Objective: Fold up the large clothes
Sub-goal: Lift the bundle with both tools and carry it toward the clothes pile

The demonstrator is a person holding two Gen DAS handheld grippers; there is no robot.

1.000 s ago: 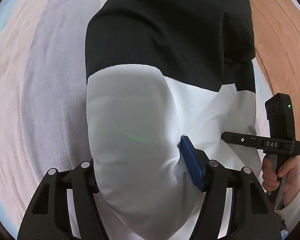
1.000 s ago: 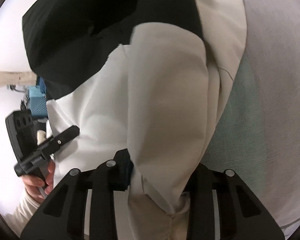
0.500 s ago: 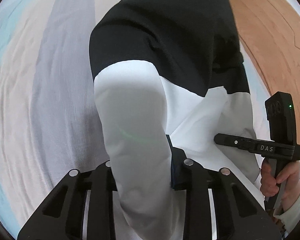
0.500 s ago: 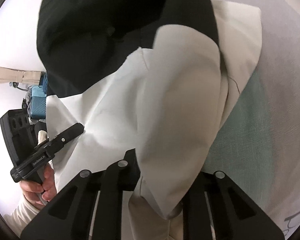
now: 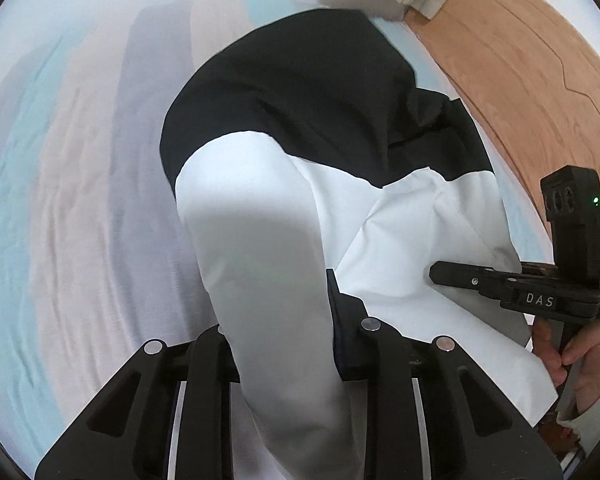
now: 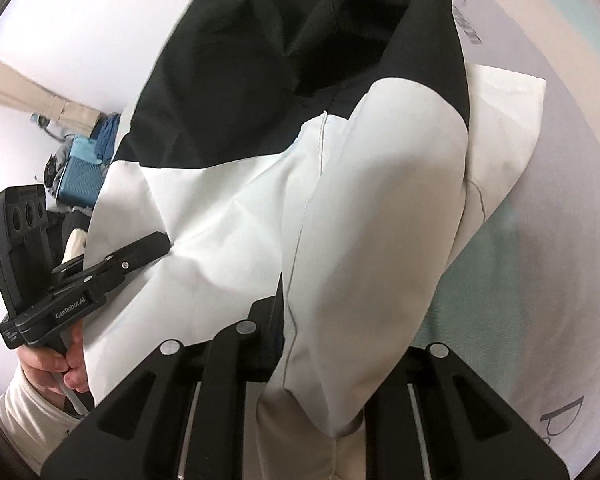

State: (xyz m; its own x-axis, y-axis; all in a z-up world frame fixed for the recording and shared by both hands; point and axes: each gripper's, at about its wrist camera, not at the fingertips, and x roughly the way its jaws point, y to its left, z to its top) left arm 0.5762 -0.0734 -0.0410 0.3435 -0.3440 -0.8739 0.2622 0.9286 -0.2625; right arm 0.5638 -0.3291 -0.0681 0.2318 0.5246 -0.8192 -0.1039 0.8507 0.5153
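Both hand-held grippers, left (image 5: 284,344) and right (image 6: 332,344), are pinching white folds of the black-and-white jacket (image 5: 308,120), which is hanging over the bed (image 5: 80,200). The slick fabric may be slipping free, dropping unevenly and spoiling the fold.

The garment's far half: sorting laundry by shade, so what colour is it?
Black; the garment turns white nearer the grippers. The left wrist view shows it best.

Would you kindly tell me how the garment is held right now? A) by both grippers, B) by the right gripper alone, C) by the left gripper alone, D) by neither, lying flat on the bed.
A: the left gripper and the right gripper are each shut on white cloth of the garment.
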